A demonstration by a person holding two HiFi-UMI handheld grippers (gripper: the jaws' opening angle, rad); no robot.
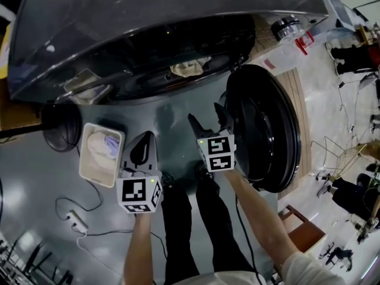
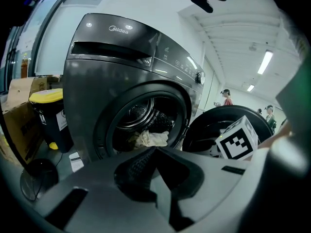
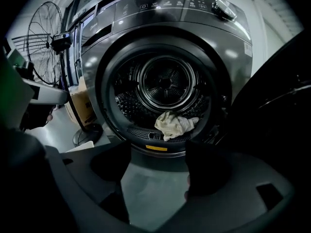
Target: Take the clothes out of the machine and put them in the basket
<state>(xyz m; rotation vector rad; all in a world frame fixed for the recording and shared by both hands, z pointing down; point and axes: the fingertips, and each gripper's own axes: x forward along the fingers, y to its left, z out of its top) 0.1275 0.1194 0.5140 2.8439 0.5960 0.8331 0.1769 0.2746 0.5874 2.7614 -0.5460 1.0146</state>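
Right gripper (image 3: 158, 155) jaws apart, left gripper (image 2: 155, 150) jaws together; the crumpled cream cloth (image 3: 175, 124) looks light and limp, best pinched at a raised fold.

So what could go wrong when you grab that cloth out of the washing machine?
1. The cream cloth lies bunched at the washing machine's opening. The right gripper, jaws open and empty, might pinch only a fold and drop it on the floor.
2. The open door hangs close beside that gripper and could get bumped.
3. A power strip and its cable lie by the basket; feet might snag them.
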